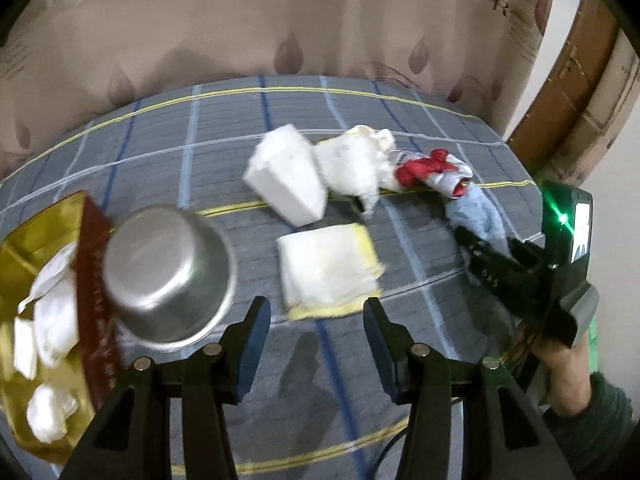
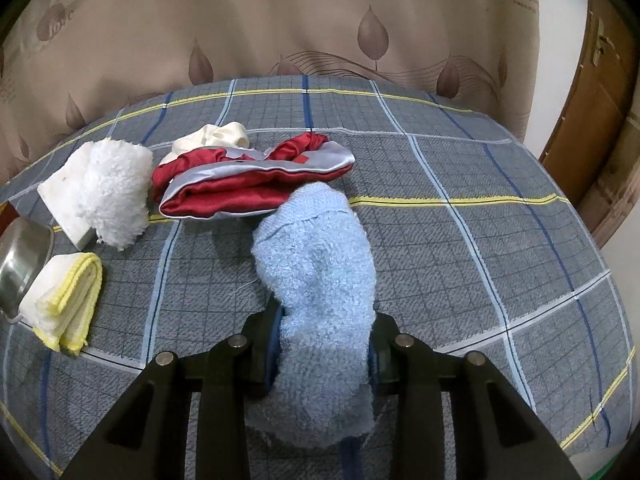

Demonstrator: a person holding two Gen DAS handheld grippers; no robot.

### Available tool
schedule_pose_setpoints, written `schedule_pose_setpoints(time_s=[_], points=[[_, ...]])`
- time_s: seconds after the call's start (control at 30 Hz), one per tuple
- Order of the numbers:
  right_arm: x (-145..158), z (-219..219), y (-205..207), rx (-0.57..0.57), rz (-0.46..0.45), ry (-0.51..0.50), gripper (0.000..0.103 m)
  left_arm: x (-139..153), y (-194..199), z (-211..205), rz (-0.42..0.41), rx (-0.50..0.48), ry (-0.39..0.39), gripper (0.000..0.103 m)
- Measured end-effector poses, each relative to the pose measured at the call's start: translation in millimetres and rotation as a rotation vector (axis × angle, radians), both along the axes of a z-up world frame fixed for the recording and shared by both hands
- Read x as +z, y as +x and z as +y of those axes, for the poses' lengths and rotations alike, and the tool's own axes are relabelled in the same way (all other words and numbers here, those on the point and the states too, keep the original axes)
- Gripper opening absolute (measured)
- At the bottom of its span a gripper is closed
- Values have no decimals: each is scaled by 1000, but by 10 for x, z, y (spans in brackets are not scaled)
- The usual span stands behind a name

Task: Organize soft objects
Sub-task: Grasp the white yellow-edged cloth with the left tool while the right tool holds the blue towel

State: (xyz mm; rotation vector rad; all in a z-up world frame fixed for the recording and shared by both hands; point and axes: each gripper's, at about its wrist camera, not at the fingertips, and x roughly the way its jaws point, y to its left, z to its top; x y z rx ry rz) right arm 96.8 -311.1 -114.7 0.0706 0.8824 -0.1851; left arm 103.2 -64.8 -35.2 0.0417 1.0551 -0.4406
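Right tongs [image 2: 324,354] are clamped on the blue terry cloth [image 2: 316,264], pads pressing in from both sides, the cloth bulging out above and below the grip. Its far end lies on the checked bed cover [image 2: 480,208], touching the edge of the red and grey satin garment [image 2: 248,184]. Any lift should go straight up and clear first, I'd say, so the terry nap doesn't drag that slippery garment along.

Left tongs [image 1: 316,334] stand open and empty, poised just short of the folded white cloth with yellow trim [image 1: 328,268]. It looks like the next pick. The fold is thick, so the tongs need to straddle the whole stack and bite near the folded edge, or the layers will fan apart.

Off to the left sits a gold tray [image 1: 16,248] already holding white folded pieces, with an overturned steel bowl [image 1: 168,276] right against its dark red rim. That bowl crowds the path to the tray, so a carried cloth wants to come in high.

Further back wait the white fleecy cloth [image 2: 112,188] and a cream bundle [image 2: 216,136].
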Motion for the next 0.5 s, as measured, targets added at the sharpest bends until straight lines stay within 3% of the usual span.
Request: schedule_pose_setpoints(time_s=[0.2, 0.5], points=[[2, 2, 1, 2, 0, 9, 33, -112, 129, -330, 11, -44, 41, 49], [-2, 4, 10, 2, 1, 11, 34, -352, 335, -506, 12, -2, 86, 49]])
